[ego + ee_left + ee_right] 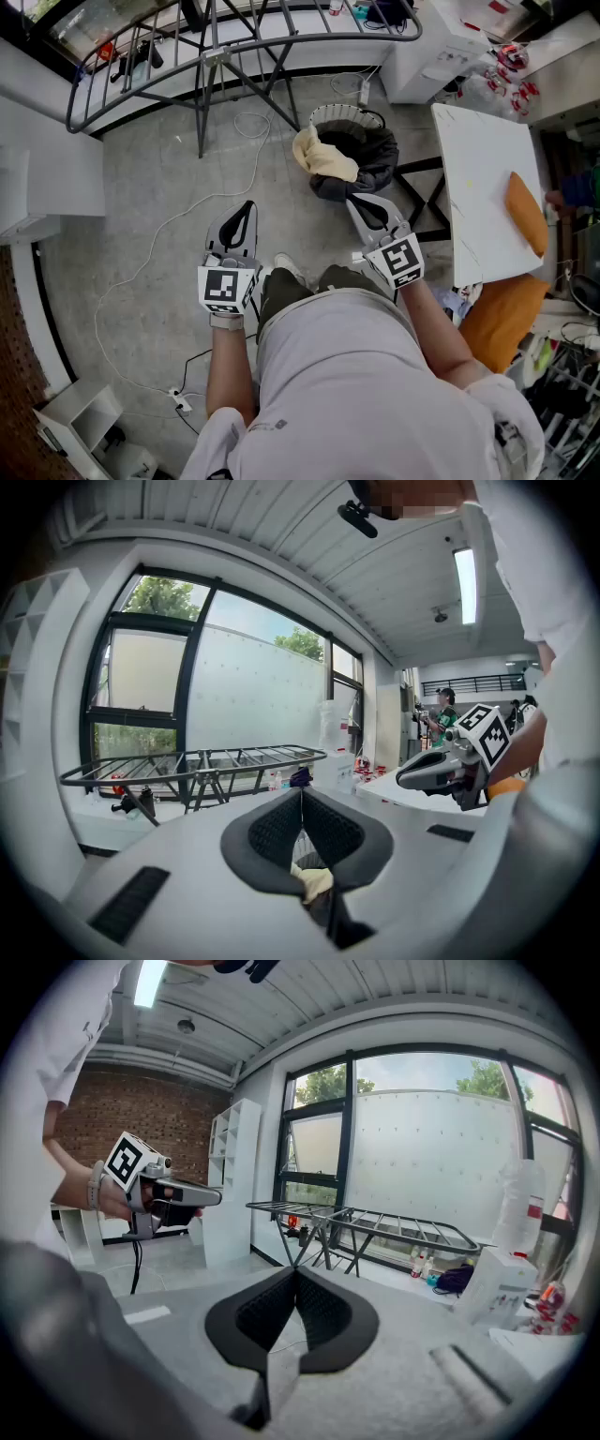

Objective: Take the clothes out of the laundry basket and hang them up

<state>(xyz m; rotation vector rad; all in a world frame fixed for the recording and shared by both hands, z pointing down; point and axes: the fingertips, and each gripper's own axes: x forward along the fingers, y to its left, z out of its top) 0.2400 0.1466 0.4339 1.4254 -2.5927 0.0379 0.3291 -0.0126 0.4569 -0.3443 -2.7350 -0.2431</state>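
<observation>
Head view shows our basket on the floor just ahead, with a cream cloth draped over its rim. Our left gripper and right gripper are both closed on nothing, so we should open one, then pinch that cloth firmly

The grey floor bears the basket, the rack beside it, a looping white cable and a power strip.

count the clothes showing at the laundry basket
2: a cream cloth on the left rim of the white basket, a dark grey cloth over its near side. More may hide inside.
</observation>
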